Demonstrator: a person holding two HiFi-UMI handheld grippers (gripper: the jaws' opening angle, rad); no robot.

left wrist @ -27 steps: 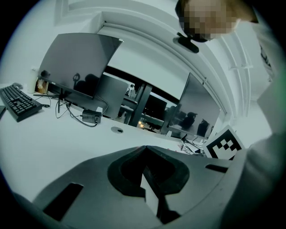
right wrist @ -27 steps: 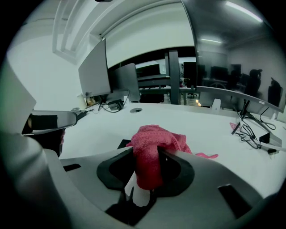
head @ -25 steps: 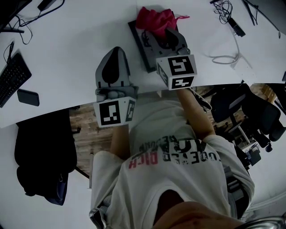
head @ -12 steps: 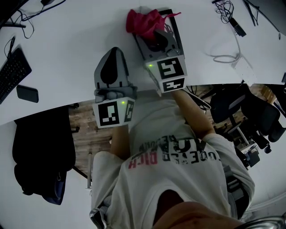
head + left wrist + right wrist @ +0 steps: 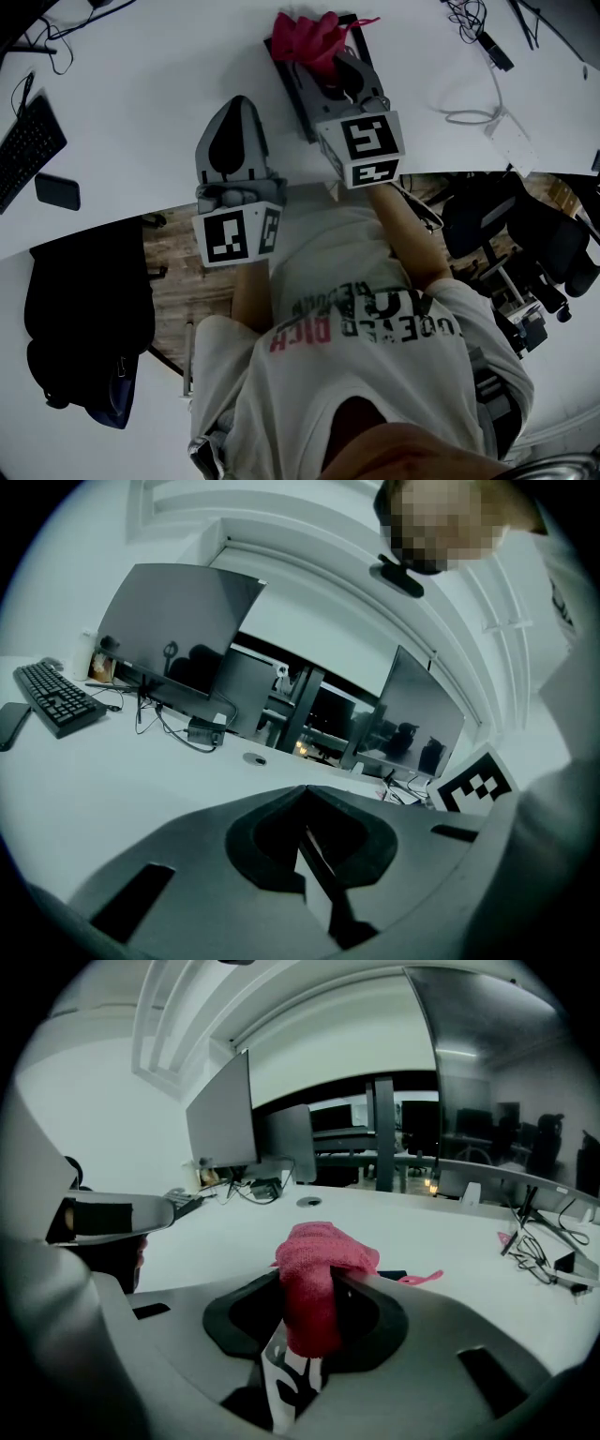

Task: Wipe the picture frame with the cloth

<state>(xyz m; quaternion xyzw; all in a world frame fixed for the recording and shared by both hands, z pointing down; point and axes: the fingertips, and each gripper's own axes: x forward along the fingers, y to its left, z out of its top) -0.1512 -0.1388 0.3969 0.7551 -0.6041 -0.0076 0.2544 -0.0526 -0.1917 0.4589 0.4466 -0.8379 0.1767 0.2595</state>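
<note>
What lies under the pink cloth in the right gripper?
The dark picture frame, flat on the white table. The cloth and right gripper cover most of it; its left side shows.

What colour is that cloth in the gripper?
The cloth is pinkish red, clearest in the right gripper view.

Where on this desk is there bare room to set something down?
Most bare desk lies between the keyboard and the left gripper, beyond the phone. A smaller clear strip runs between the picture frame and the white cable loop. Crowded: the frame itself, under the right gripper and its pink cloth, and the far right corner's tangled cables.
</note>
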